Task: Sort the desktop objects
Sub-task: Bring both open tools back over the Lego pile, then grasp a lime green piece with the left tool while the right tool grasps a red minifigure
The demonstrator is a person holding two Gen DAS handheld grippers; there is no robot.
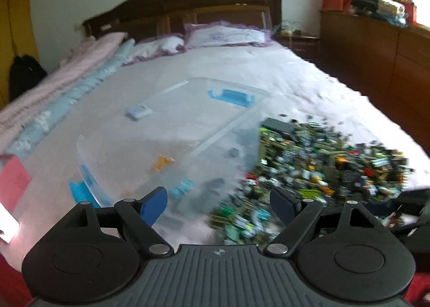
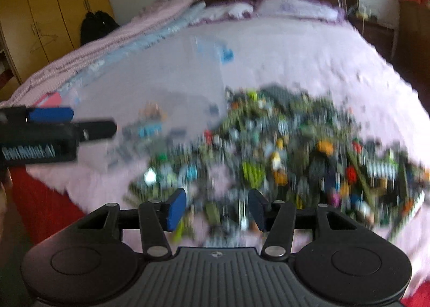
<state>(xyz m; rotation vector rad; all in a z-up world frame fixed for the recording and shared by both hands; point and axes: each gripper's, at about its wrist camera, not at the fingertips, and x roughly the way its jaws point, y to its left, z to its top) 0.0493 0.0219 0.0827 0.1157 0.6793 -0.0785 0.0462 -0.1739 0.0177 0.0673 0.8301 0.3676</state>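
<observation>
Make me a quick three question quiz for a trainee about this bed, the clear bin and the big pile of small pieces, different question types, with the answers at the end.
1. True or false: the pile of small pieces lies inside the clear bin.
2. Multiple choice: the handles on the clear bin are A) red, B) blue, C) green.
3. Short answer: is the left gripper or the right gripper holding anything?

Key
1. False. The pile lies on the bed cover, to the right of the bin; only a few pieces show in the bin.
2. B, blue.
3. Neither. Both stand open with nothing between the fingers.
</observation>
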